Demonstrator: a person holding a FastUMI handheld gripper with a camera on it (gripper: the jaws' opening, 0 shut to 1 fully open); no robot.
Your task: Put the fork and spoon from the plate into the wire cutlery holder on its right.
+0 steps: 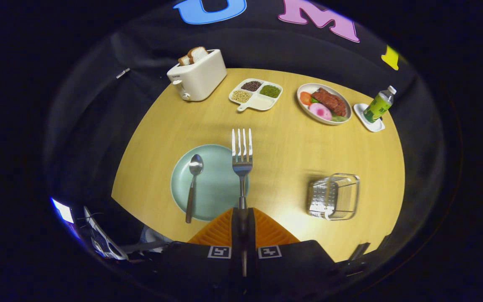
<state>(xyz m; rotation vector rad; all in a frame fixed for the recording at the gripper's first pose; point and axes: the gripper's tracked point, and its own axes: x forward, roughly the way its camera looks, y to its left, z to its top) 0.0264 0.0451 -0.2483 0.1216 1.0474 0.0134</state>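
My gripper is shut on the handle of a steel fork, which sticks out straight ahead of the fingers with its tines pointing away, held above the right rim of the pale green plate. A steel spoon lies on the left part of that plate, bowl away from me, handle reaching over the near rim. The wire cutlery holder stands on the wooden table to the right of the plate and the fingers, a clear gap from the fork.
Across the table stand a white toaster with bread slices, a divided dish of beans, an oval plate of food, and a green bottle on a small white coaster. Bare wood lies between plate and holder.
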